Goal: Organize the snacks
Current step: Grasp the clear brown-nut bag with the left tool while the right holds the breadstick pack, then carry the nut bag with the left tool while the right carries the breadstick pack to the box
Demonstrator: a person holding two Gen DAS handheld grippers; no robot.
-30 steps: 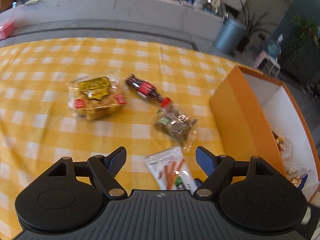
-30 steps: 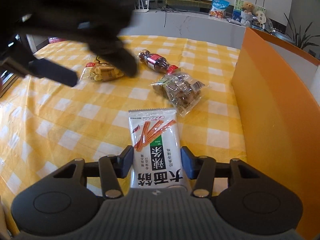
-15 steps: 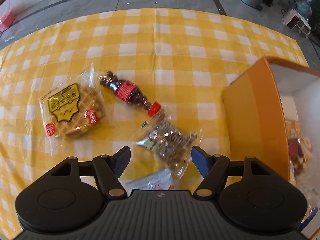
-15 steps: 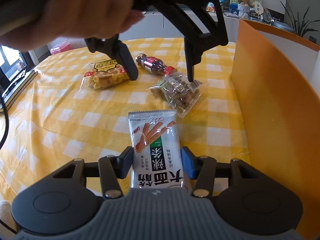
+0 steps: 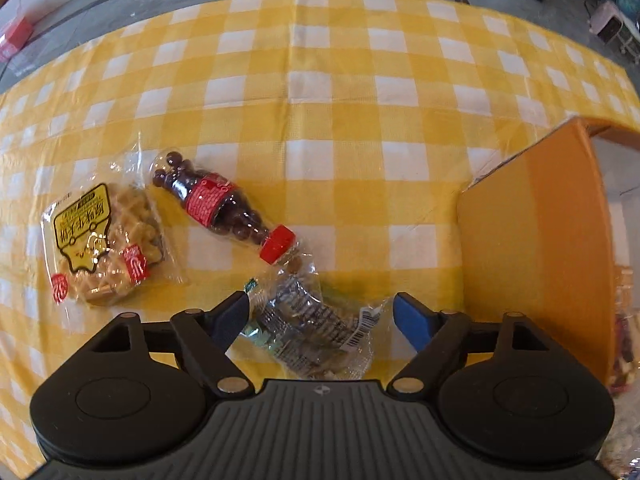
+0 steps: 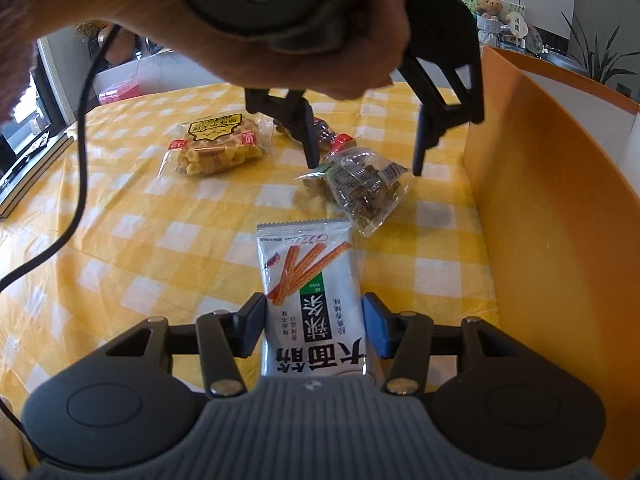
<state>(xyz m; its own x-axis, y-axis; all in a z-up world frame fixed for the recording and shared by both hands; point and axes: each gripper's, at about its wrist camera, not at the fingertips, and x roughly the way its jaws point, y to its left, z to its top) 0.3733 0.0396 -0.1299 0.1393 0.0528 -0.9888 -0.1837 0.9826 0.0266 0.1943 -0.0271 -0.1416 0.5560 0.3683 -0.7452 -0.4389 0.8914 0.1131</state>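
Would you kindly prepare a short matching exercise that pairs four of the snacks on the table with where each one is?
Things:
1. breadstick packet
2. clear nut bag
3. bottle of chocolate balls
4. waffle bag

Places:
A. farthest from the orange box
B. between the right gripper's fingers
C. under the opening left gripper
D. red cap by the nut bag

Pairs: 1-B, 2-C, 3-D, 4-A

clear nut bag, candy bottle, waffle pack lie flat on cloth.

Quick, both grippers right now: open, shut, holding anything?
Left gripper: jaws opening, straddling the clear nut packet, not gripping.
Right gripper: shut on the white stick-snack packet.
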